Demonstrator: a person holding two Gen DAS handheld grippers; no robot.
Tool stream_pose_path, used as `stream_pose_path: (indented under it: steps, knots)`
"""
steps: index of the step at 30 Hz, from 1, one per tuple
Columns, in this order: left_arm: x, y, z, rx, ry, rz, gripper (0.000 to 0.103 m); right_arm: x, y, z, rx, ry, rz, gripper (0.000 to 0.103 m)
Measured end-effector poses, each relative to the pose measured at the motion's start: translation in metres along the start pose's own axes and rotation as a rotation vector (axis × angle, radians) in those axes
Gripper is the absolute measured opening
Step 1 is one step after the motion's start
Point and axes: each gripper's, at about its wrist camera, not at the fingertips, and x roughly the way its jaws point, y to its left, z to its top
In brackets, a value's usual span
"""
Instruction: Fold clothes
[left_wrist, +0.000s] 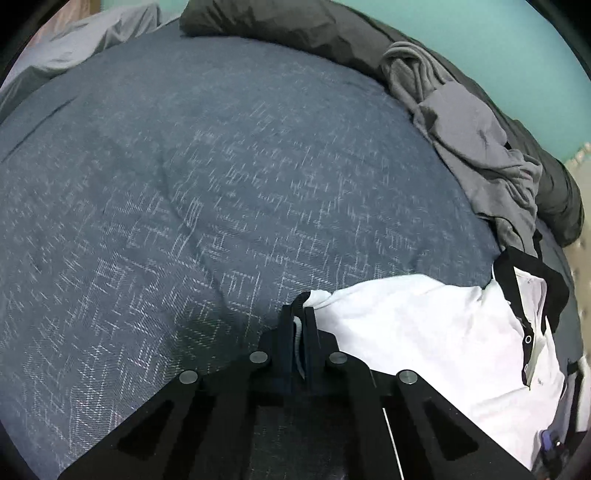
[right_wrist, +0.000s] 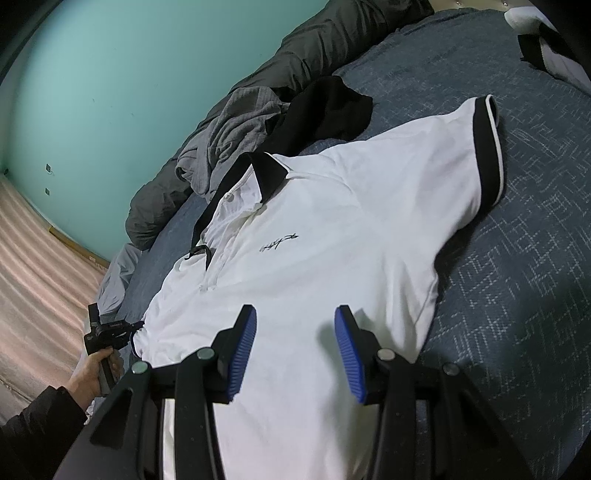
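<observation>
1. Fingers of our left gripper (left_wrist: 300, 317) were pinched on the black-trimmed sleeve edge of the white cotton polo shirt (right_wrist: 332, 229).
2. Our right gripper (right_wrist: 295, 350) hovered spread above its hem.
3. It lay flat on the blue woven bedspread (left_wrist: 184, 184), near a crumpled grey garment (left_wrist: 476, 147).

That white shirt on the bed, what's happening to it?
A person is folding clothes with a gripper in each hand. The white polo shirt lies spread flat on the blue bedspread. The left gripper is shut on a sleeve edge of the shirt. The right gripper hovers open over the shirt's lower part, holding nothing. A grey garment waits crumpled nearby.
</observation>
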Motion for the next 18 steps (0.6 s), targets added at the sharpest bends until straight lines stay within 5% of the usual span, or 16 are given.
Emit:
stream_pose_path:
  steps: [6,18]
  knots:
    - [-0.025,0.018,0.022,-0.058,-0.075,0.068,0.004,-0.001,0.0,-0.001,-0.003,-0.003,0.0,0.045]
    - [0.0,0.036,0.009,-0.126,0.004,0.07,0.008,-0.001,-0.003,0.002,-0.001,-0.005,-0.006,0.045]
